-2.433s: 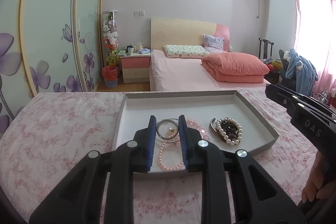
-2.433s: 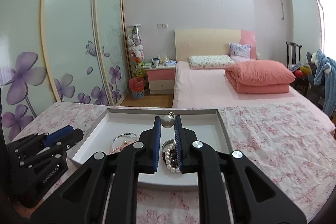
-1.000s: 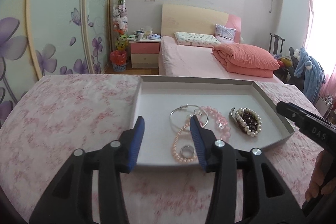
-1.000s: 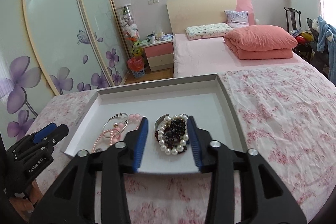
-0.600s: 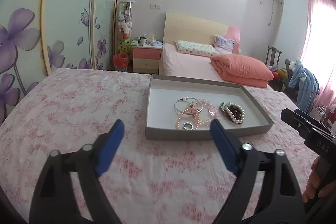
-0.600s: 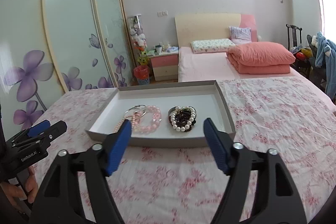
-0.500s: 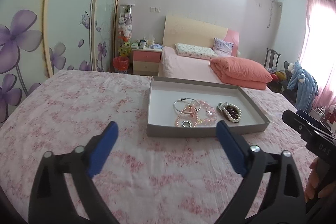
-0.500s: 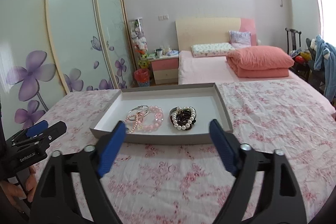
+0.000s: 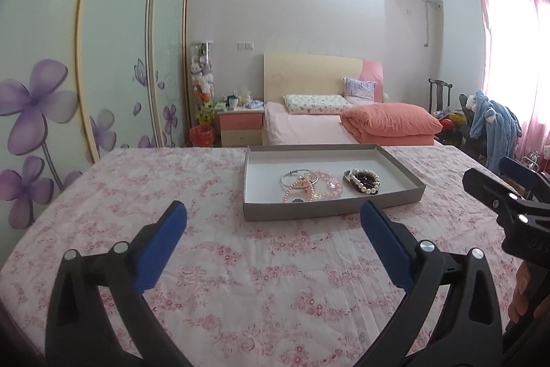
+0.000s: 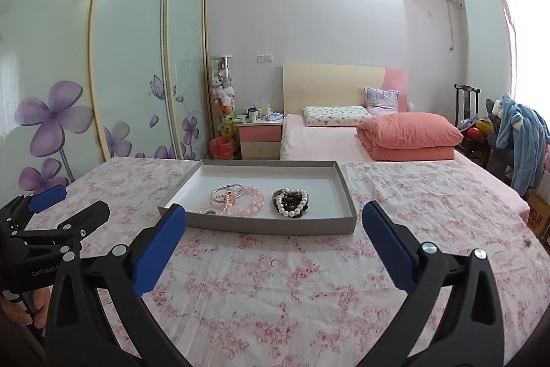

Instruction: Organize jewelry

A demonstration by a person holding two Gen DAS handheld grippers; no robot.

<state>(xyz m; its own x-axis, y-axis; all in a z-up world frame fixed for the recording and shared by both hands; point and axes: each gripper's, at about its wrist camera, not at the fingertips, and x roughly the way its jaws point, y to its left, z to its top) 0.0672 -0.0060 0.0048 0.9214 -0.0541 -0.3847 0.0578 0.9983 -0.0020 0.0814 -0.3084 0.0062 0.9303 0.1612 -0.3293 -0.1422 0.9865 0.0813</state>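
A grey tray sits on the pink floral tablecloth. In it lie a silver bangle, pink bead bracelets, a thin pink pearl strand, a small ring, and a white pearl and dark bead bracelet pile. My left gripper is wide open and empty, held back from the tray's near side. My right gripper is wide open and empty, also back from the tray.
The floral tablecloth covers the table around the tray. The right gripper shows at the right edge of the left wrist view; the left gripper shows at the left edge of the right wrist view. A bed and wardrobe stand beyond.
Both grippers released jewelry into the tray, opened wide and pulled back from it. The ring and the pearl pieces now lie in the tray.
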